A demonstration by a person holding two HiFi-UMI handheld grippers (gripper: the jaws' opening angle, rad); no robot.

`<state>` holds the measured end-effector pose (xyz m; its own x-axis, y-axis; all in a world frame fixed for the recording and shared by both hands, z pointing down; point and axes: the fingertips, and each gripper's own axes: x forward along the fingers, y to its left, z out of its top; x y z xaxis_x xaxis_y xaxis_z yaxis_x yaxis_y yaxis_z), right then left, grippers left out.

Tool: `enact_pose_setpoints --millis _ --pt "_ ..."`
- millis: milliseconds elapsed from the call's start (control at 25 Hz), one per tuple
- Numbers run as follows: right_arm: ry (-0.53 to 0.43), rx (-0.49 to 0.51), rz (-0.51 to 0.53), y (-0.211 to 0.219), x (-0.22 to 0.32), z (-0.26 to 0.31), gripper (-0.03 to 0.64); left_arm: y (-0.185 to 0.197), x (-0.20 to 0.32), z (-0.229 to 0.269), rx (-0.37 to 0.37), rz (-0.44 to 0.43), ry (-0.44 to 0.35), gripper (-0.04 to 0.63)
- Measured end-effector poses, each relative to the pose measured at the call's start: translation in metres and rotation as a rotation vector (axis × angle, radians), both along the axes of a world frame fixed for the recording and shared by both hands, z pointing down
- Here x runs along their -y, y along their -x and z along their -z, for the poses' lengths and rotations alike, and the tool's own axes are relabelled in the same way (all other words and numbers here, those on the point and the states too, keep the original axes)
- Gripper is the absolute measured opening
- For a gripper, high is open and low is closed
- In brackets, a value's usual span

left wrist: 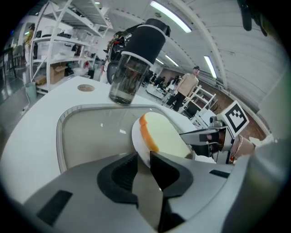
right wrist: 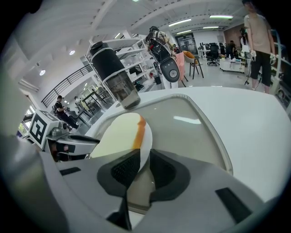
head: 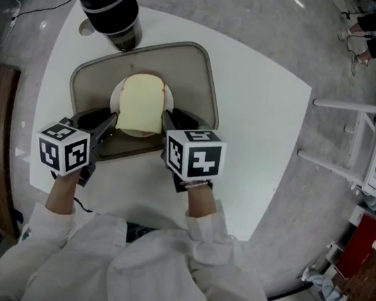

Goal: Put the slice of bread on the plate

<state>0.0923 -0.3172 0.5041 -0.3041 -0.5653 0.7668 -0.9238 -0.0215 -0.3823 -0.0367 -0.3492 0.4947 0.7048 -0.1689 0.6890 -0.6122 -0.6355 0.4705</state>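
Note:
A pale slice of bread with an orange-brown crust lies on a small white plate over the grey tray. My left gripper is shut on the plate's left rim, and my right gripper is shut on its right rim. In the left gripper view the plate's edge runs between the jaws, with the bread beyond and the right gripper opposite. In the right gripper view the rim sits between the jaws beside the bread. The plate's underside is hidden.
A black-lidded tumbler stands at the tray's far left corner on the white table. A round coaster lies beside it. White shelving stands to the right, past the table edge. A person stands far off.

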Motion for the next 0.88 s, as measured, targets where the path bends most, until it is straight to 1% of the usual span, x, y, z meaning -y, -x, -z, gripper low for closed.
enact_pose_setpoints --millis 80,160,280,440,600,760,880 --pt "-0.001 0.000 0.000 0.000 0.000 0.001 0.058 0.000 0.000 0.001 0.032 -0.033 -0.043 0.074" --pt "-0.002 -0.003 0.001 0.000 0.000 0.001 0.058 0.000 0.000 0.002 0.051 -0.049 -0.068 0.075" --pt "-0.009 -0.012 0.006 0.000 -0.001 0.002 0.058 0.000 0.002 0.003 0.048 -0.035 -0.080 0.075" --pt "-0.039 -0.019 -0.001 -0.003 -0.001 0.008 0.058 0.006 0.009 0.009 0.030 0.009 -0.113 0.074" --pt "-0.100 -0.008 -0.015 -0.006 -0.003 0.021 0.058 0.011 0.011 0.023 0.007 0.054 -0.164 0.074" --pt "-0.171 -0.019 -0.007 -0.008 -0.014 0.040 0.058 0.012 -0.003 0.041 -0.038 0.076 -0.232 0.074" --pt "-0.228 -0.001 0.031 -0.004 -0.028 0.059 0.058 0.008 -0.024 0.057 -0.089 0.083 -0.269 0.072"
